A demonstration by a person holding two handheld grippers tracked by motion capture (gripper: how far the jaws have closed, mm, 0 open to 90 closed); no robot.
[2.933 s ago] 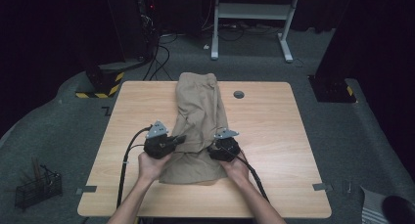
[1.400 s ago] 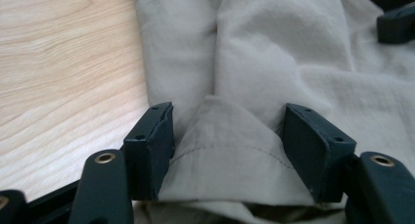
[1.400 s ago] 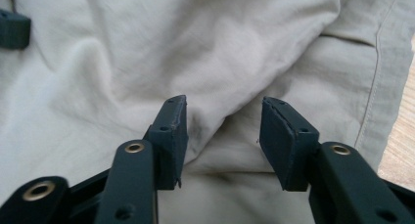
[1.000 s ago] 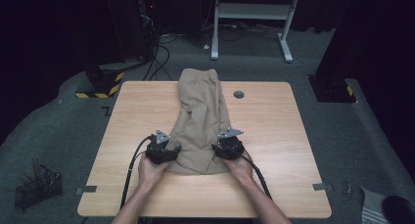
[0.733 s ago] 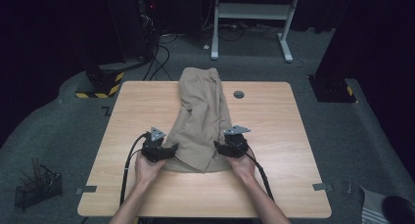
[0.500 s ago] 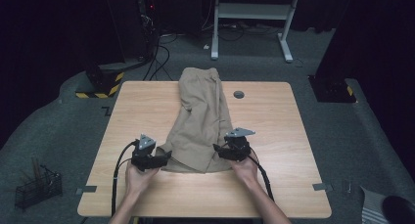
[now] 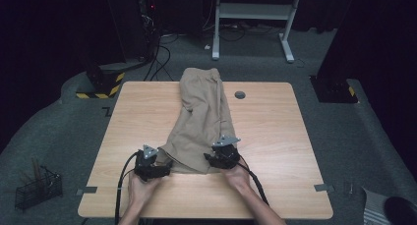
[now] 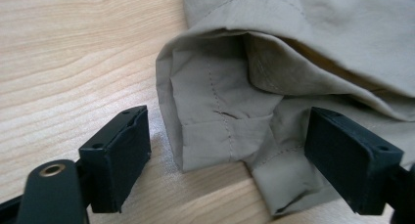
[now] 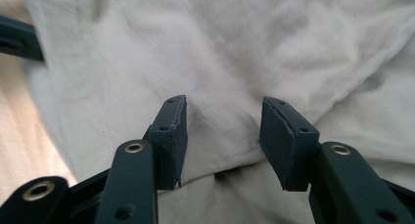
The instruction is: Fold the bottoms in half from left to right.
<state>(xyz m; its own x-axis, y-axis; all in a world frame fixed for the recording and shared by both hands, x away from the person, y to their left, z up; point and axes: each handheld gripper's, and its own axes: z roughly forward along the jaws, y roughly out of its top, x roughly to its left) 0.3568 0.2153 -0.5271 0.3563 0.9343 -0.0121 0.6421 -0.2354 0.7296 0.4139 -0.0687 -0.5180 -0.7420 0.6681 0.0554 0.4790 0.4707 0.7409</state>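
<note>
Dark floor and black equipment are surrounding a pale wooden bench (image 7: 275, 136) with a smooth, straight-grained top and rounded corners. Lying down its middle, from the far edge toward the person, is a pair of khaki trousers (image 7: 201, 122), a long band of thin woven cloth that is widening toward the near end and hanging slightly over the far edge.

At the left, the left gripper (image 7: 162, 167) is resting low at the near left corner of the trousers, with a hand (image 7: 140, 190) wrapped around its body and a black cable trailing back over the bench edge. Its jaws have just been opening and are now standing wide apart. In the left gripper view the hem (image 8: 220, 131) is lying between them untouched: a folded, stitched cuff with a line of seam thread running down it and soft creases where the layers are overlapping. One black, blocky pad is sitting over bare wood, the other over cloth.

Farther right, the right gripper (image 7: 216, 160) is sitting on the near right part of the trousers, a grey three-cornered plate on top. Its jaws have just been closing and are standing about half open; in the right gripper view they are hovering over rumpled fabric (image 9: 230, 62) with a raised fold between them, and the pads are not pressing on it.

A small dark round hole (image 7: 240, 95) is showing in the bench just right of the trousers.
</note>
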